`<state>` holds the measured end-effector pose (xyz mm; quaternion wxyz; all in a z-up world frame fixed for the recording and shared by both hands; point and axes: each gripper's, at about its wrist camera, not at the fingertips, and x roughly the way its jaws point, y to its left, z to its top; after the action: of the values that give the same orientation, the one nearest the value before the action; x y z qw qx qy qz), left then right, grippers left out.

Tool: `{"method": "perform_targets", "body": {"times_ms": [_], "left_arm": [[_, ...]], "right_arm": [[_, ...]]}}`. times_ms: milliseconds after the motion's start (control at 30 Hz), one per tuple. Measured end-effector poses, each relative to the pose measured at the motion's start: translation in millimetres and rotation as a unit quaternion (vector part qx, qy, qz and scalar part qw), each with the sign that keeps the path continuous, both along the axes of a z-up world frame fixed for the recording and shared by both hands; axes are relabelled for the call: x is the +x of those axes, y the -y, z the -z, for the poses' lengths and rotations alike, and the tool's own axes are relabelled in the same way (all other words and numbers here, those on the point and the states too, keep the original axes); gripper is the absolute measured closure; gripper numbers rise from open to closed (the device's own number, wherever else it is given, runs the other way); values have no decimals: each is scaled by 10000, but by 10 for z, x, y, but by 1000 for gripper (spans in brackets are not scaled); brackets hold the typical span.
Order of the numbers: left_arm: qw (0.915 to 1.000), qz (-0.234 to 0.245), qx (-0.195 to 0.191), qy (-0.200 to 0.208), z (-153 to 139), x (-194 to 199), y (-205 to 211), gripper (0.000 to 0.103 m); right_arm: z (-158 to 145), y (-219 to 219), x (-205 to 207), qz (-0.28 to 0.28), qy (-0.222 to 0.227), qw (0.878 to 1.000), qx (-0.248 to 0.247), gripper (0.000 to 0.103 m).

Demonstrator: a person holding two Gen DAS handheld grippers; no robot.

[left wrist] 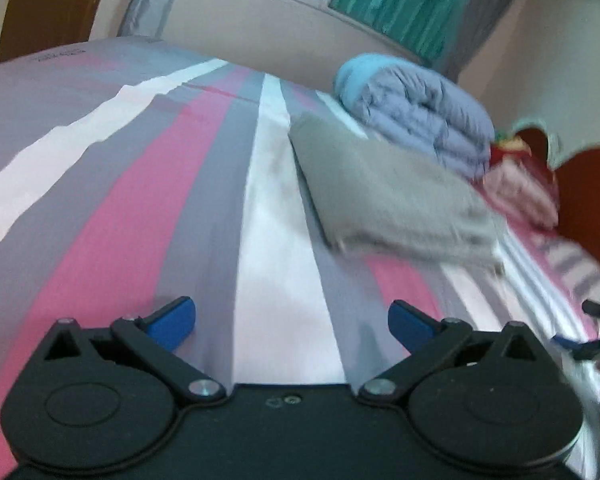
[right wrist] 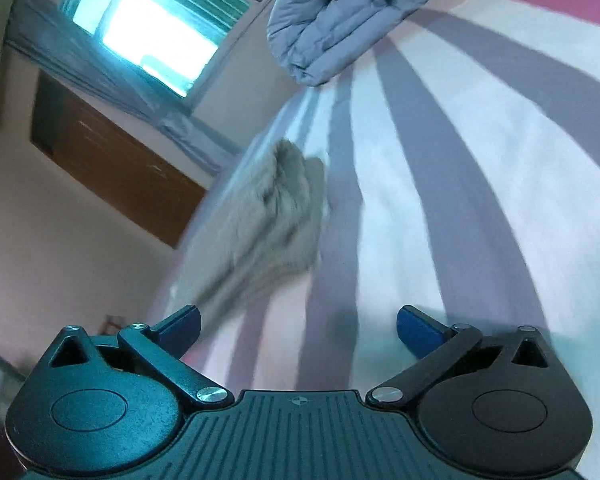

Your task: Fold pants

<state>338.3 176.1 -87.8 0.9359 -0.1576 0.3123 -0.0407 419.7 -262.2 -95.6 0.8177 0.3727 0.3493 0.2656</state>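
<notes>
Since the grey pants (left wrist: 388,188) already lie as a compact folded bundle on the striped bed (left wrist: 140,200), just beside the rolled blue quilt (left wrist: 420,120), with the left tool (left wrist: 291,322) and right tool (right wrist: 298,330) both spread and empty, the folding looks finished.

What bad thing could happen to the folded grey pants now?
1. The pants lie near the striped bedsheet's edge in the right wrist view, so they might slip off.
2. Both the left gripper and the right gripper are open and empty; a careless sweep could undo the fold.
3. The folded blue quilt sits close and might topple onto them.
</notes>
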Motion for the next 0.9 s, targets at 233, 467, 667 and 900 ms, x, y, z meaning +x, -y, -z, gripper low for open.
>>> {"method": "perform_targets", "body": {"times_ms": [233,467,667,900], "left_arm": [[9971,-508,409,390,-319,-835,85,6],[9935,-707,253,855,-561,-1493,364,6],[9889,-683,514,1212,-686,-1868,790,6],[9837,-279,878,1544,-777,-2163,1224,6]], "right_arm": [[-361,-59,-1085,833,582,9826,-1554,0],[-719,-205,-1939,1428,1143,9582,-2201,0],[-848,-481,-2471,1388,1534,9524,-2239,0],[-1039,-896,-2973,829,2089,9477,-2267,0]]}}
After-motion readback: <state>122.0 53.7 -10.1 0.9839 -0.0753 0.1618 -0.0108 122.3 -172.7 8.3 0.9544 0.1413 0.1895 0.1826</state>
